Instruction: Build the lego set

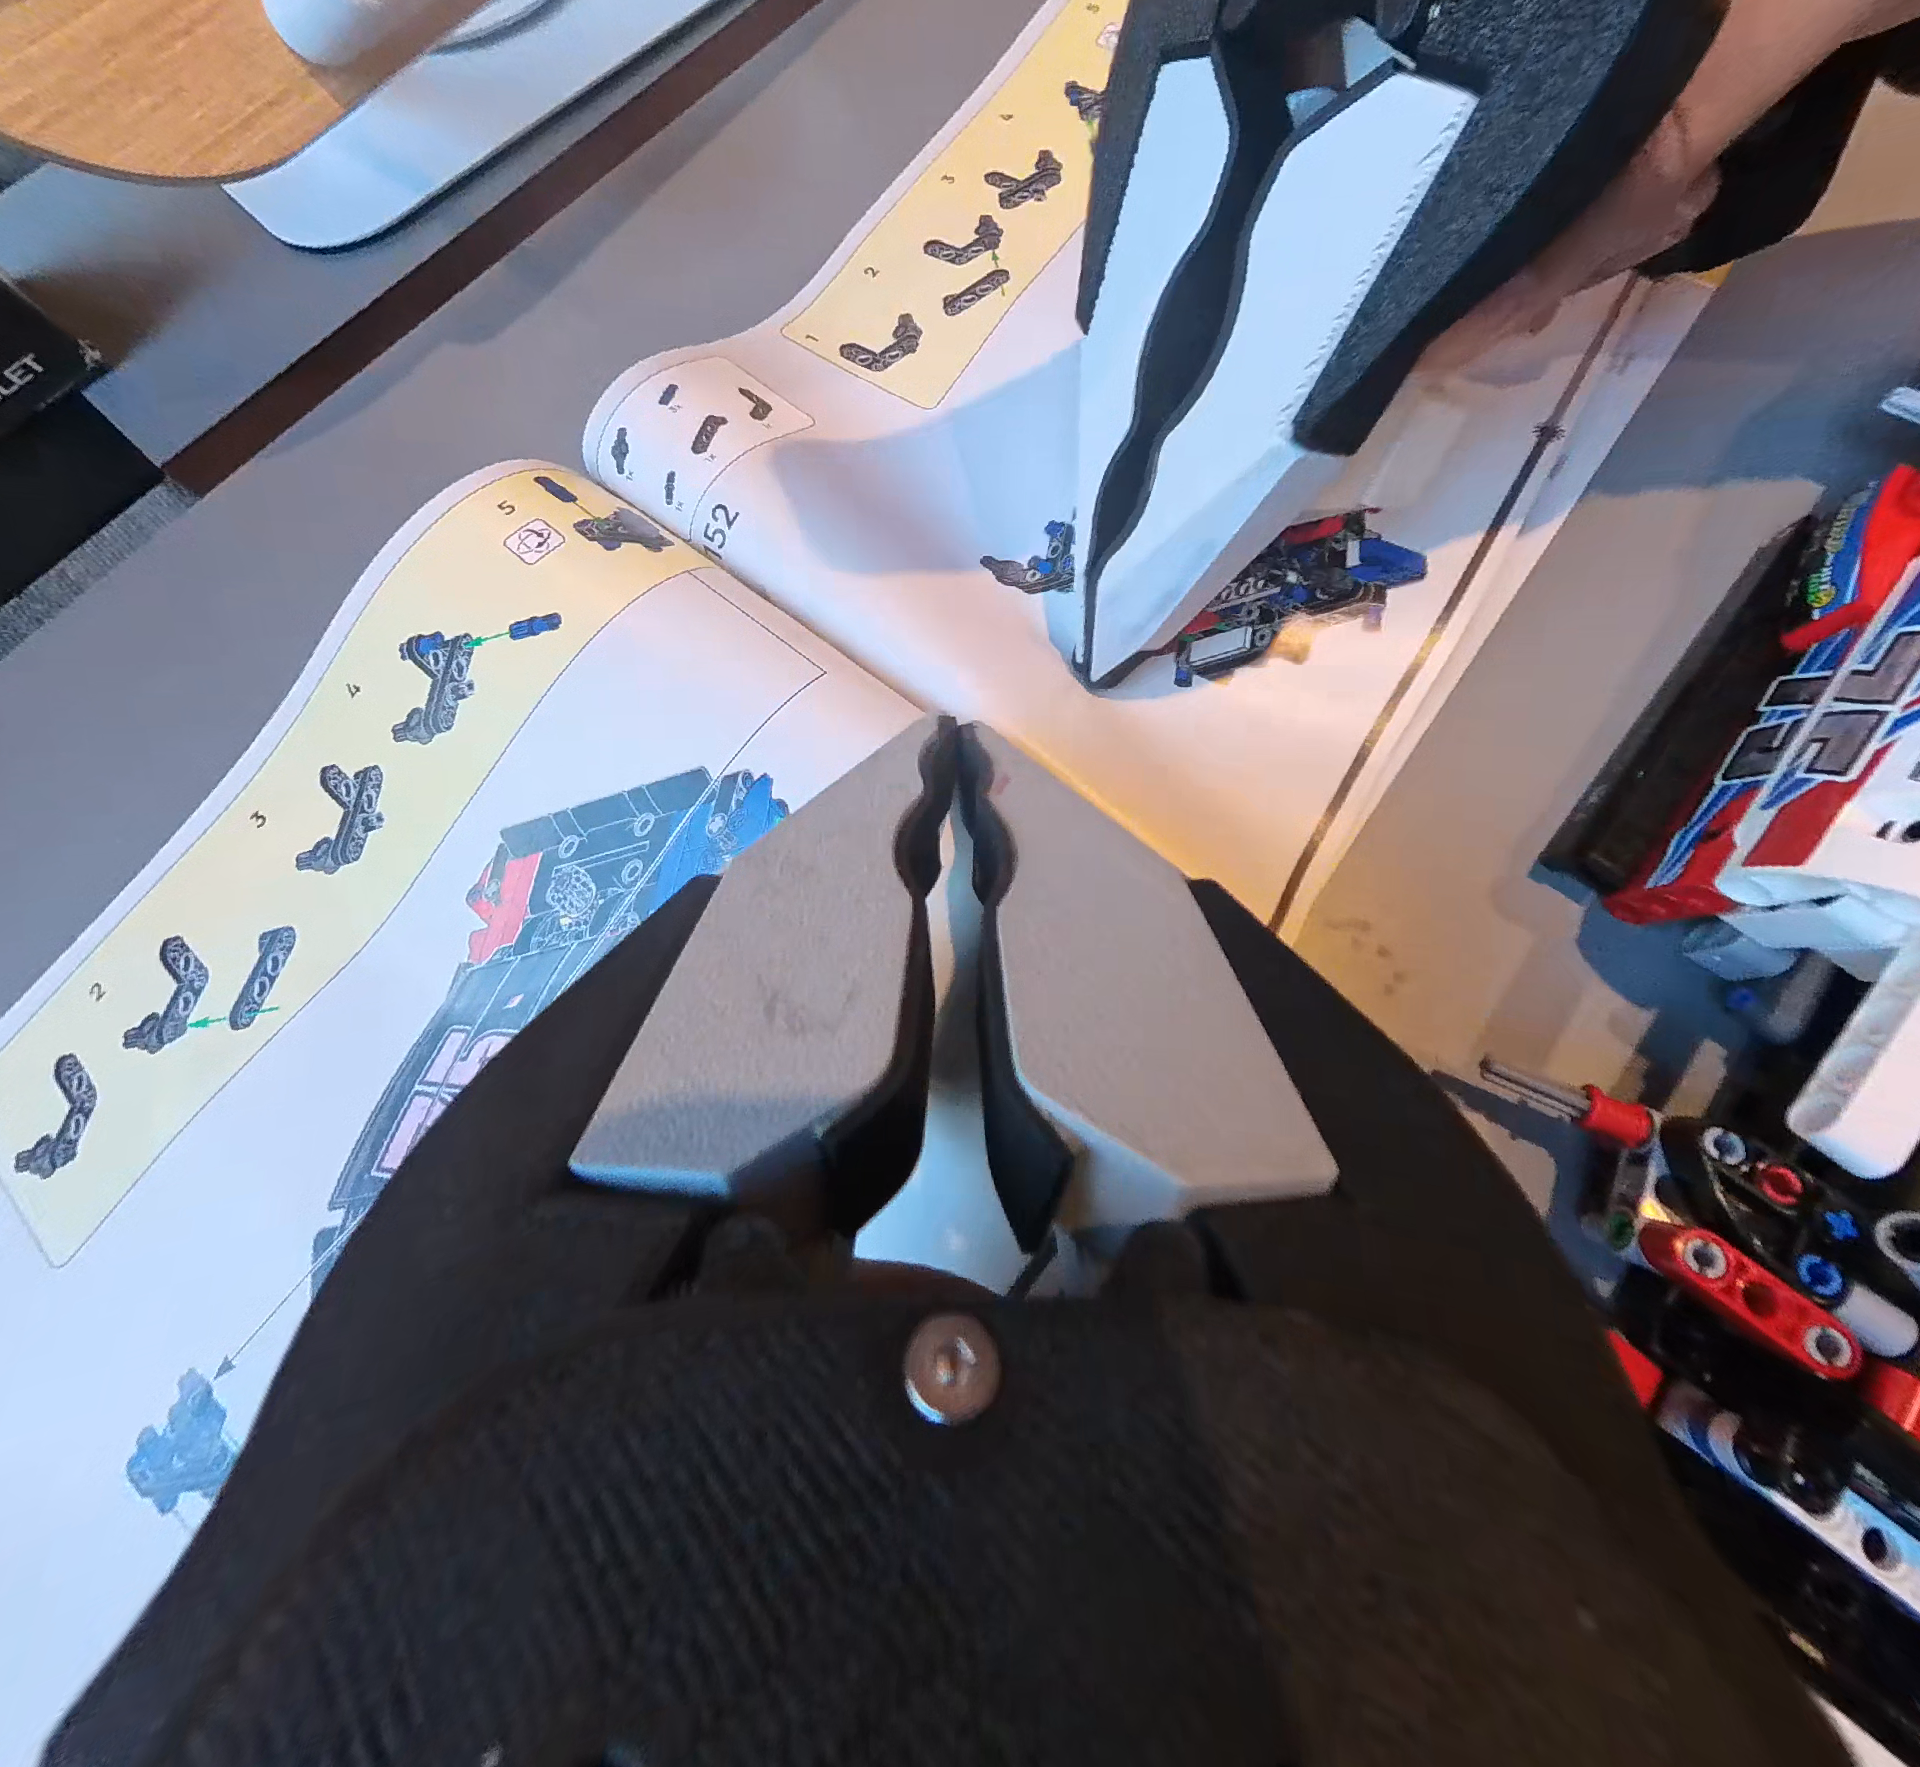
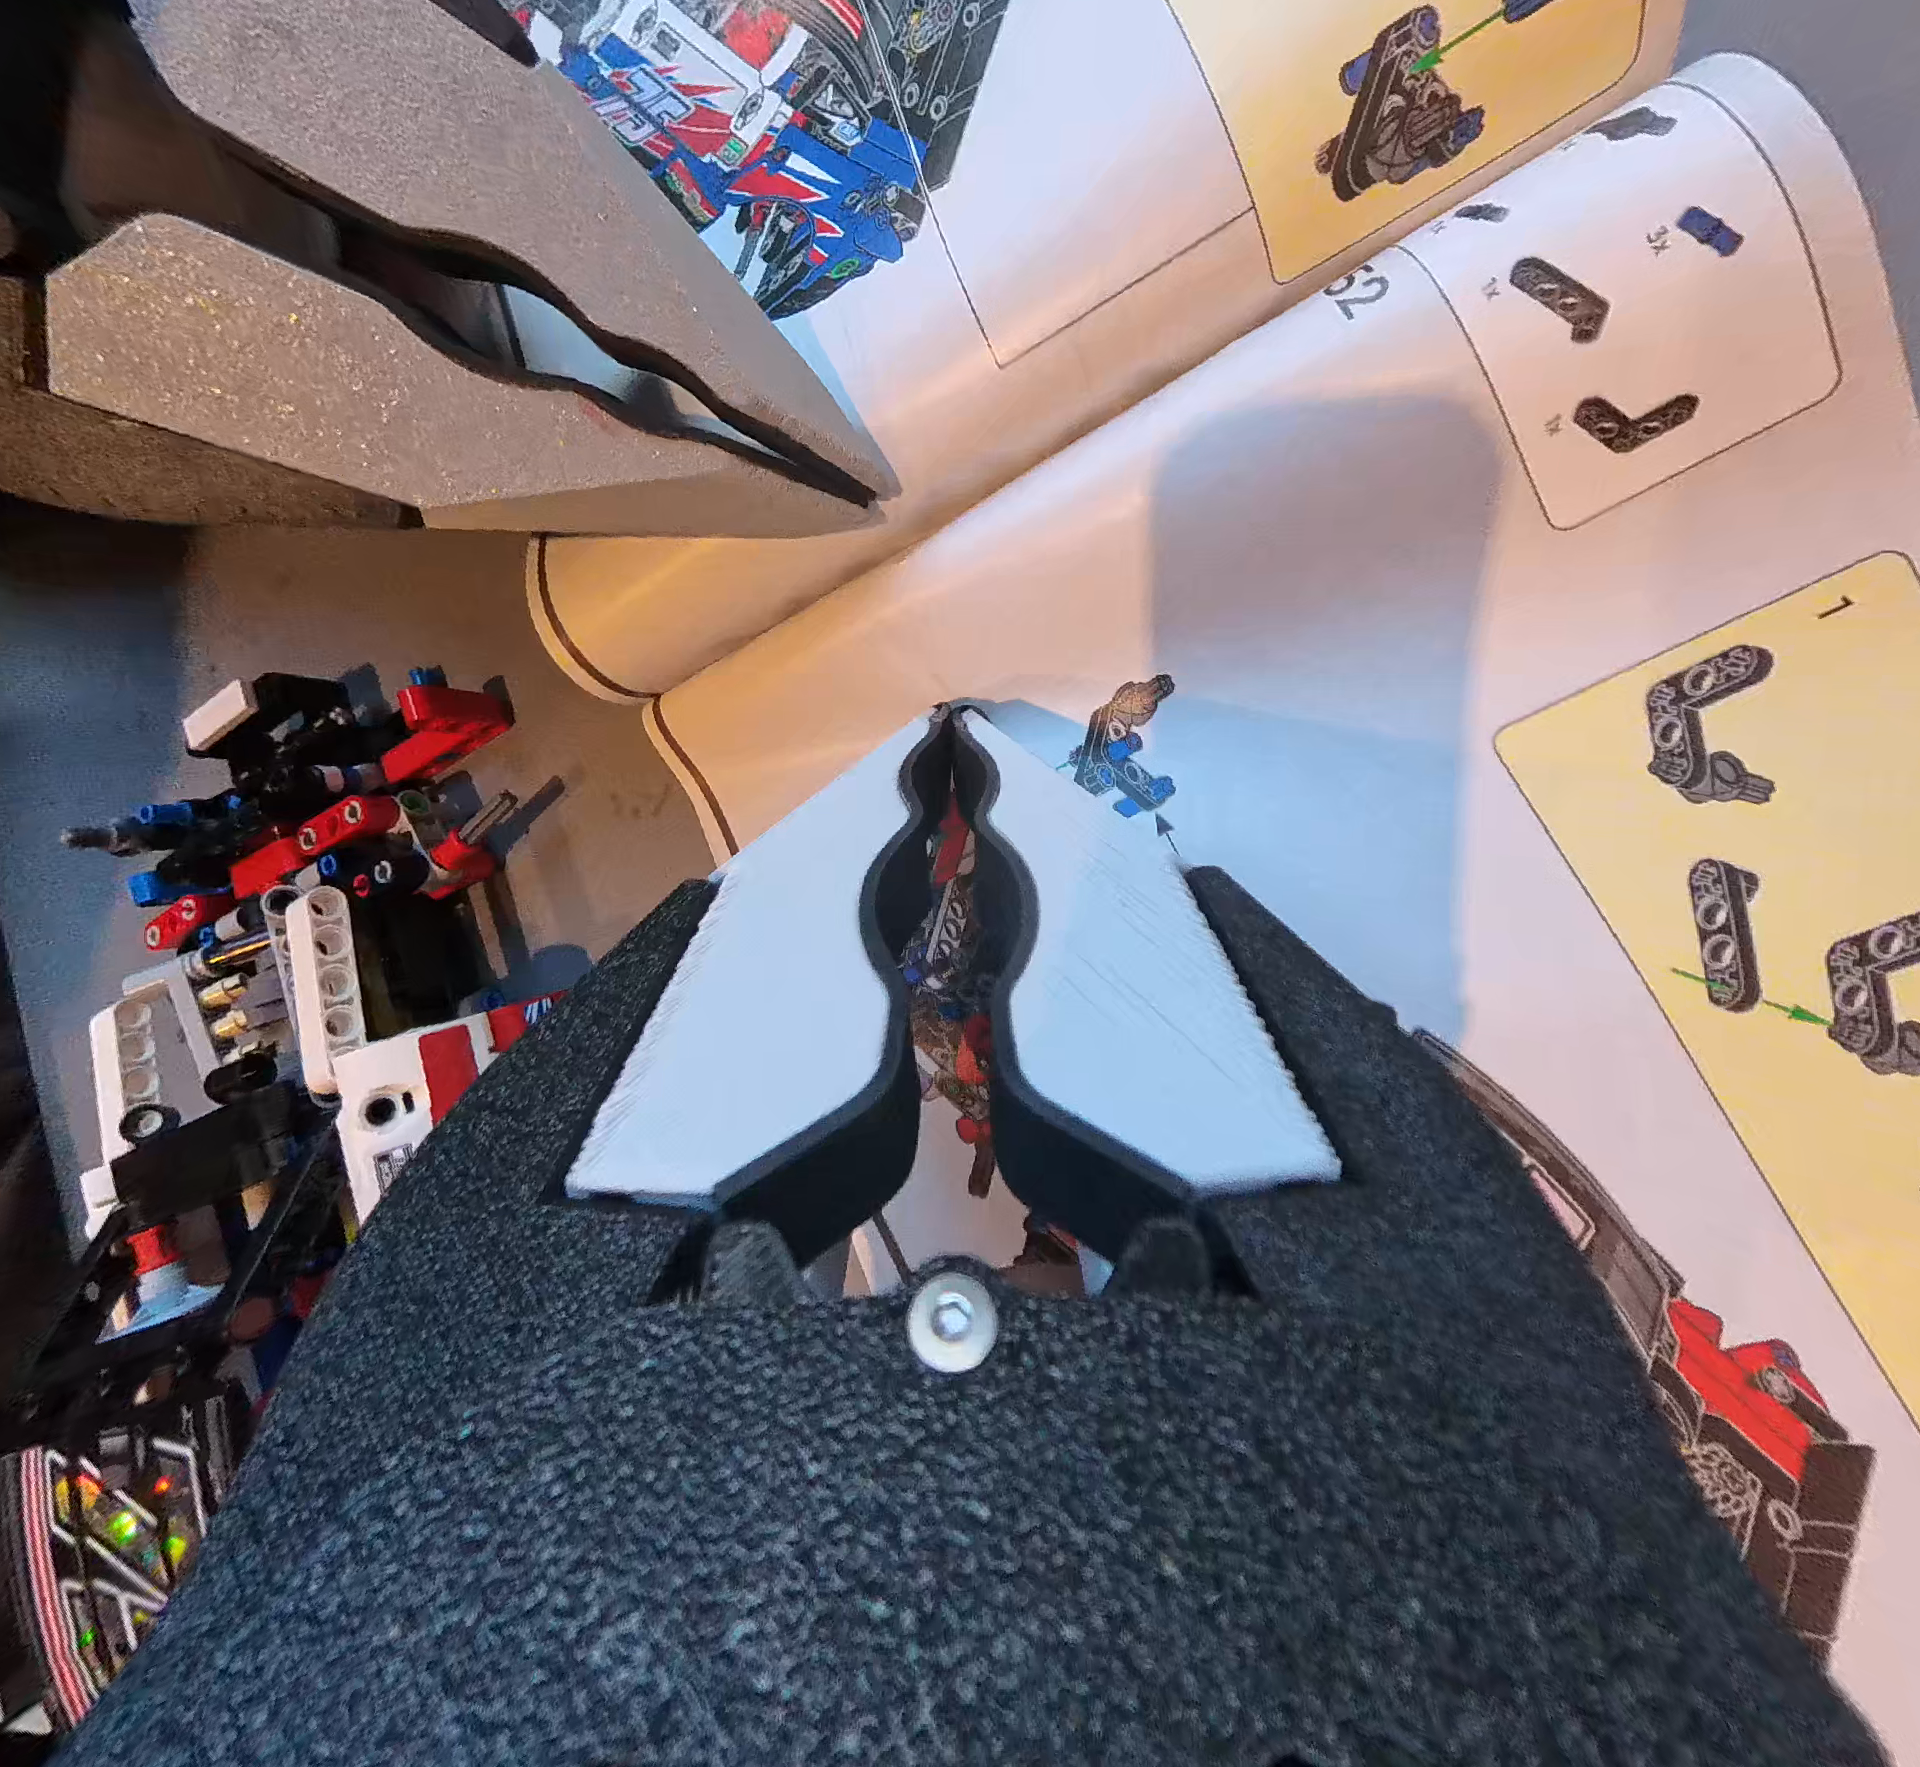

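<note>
An open instruction booklet [image 1: 644, 678] lies flat on the grey table; it also shows in the right wrist view [image 2: 1299, 522]. My left gripper [image 1: 951, 728] is shut and empty, its tip resting at the booklet's centre fold. My right gripper [image 2: 951, 715] is shut and empty, its tip pressing on the right page; it shows in the left wrist view [image 1: 1086, 673] too, held by a hand [image 1: 1766, 107]. The left gripper appears in the right wrist view [image 2: 868, 491] at upper left. A partly built red, white, blue and black lego car [image 1: 1766, 1042] stands right of the booklet [image 2: 312, 938].
A white monitor stand [image 1: 499, 24] sits on a wooden desk surface at the back left. A dark box [image 1: 42, 387] is at the far left edge. Bare grey table [image 1: 1475, 938] lies between the booklet and the car. The tips of one gripper are about 5 cm away from the tips of the other.
</note>
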Available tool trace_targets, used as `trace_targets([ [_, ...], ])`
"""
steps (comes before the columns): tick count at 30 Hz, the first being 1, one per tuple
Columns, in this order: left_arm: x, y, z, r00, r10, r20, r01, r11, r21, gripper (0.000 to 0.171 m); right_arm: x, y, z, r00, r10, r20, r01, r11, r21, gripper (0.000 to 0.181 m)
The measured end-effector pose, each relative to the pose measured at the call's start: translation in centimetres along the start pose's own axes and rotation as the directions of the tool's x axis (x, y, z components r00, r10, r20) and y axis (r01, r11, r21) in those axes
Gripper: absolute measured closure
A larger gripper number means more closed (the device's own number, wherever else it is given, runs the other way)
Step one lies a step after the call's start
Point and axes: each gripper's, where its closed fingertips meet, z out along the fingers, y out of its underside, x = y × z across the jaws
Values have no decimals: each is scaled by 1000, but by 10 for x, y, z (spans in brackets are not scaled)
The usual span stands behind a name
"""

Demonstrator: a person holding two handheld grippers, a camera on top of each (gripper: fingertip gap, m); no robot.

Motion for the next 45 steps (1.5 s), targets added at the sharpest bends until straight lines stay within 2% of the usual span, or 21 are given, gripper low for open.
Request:
trace_targets([
  [6, 5, -5, 1, 996, 70, 48, -69, 997, -24, 171, 0, -1, 0, 1000, 28, 6, -28, 999, 15, 181],
  [9, 5, -8, -6, 997, 48, 60, -47, 999, -14, 171, -2, -4, -8, 999, 35, 11, -35, 999, 38, 181],
  [12, 7, -10, -30, 999, -12, 38, 12, 1000, -8, 171, -4, -5, -34, 998, -11, -58, 15, 998, 67, 181],
  [15, 20, -8, -68, 997, -74, -16, 75, 996, 40, 171, -10, 2, -74, 987, -27, -156, 49, 989, 137, 177],
  [17, 24, 3, -95, 996, -94, -7, 94, 994, 50, 166, -19, 13, -103, 978, -5, -208, 50, 976, 212, 176],
  [18, 26, 12, -108, 995, -102, 3, 102, 993, 51, 149, -25, 21, -116, 972, 9, -234, 51, 967, 251, 176],
  [20, 33, 29, -137, 992, -123, 8, 122, 990, 64, 148, -37, 39, -142, 956, 35, -290, 68, 939, 338, 175],
  [24, 34, 69, -194, 977, -206, 53, 202, 977, 63, 142, -66, 75, -185, 924, 108, -367, 120, 828, 547, 174],
  [26, 24, 87, -220, 964, -232, 128, 224, 972, 71, 138, -73, 99, -198, 905, 187, -382, 94, 788, 609, 165],
  [29, -1, 113, -250, 925, -282, 254, 270, 960, 81, 123, -78, 136, -207, 872, 309, -380, 33, 737, 675, 151],
  [31, -23, 130, -266, 892, -315, 325, 304, 949, 86, 121, -80, 156, -210, 855, 361, -371, 2, 715, 699, 147],
  [33, -47, 145, -280, 854, -360, 377, 346, 932, 106, 122, -77, 176, -214, 812, 405, -421, 7, 713, 701, 143],
  [36, -74, 165, -290, 831, -395, 391, 392, 915, 92, 120, -77, 199, -215, 761, 442, -475, 18, 716, 697, 143],
  [41, -103, 174, -280, 878, -323, 354, 334, 942, 30, 119, -84, 217, -199, 754, 434, -493, 25, 731, 682, 144],
  [43, -108, 181, -269, 900, -283, 332, 313, 949, -39, 116, -85, 221, -190, 759, 429, -489, 20, 736, 677, 145],
  [45, -108, 204, -258, 914, -244, 323, 313, 932, -182, 115, -84, 226, -180, 762, 425, -488, 2, 752, 659, 146],
])
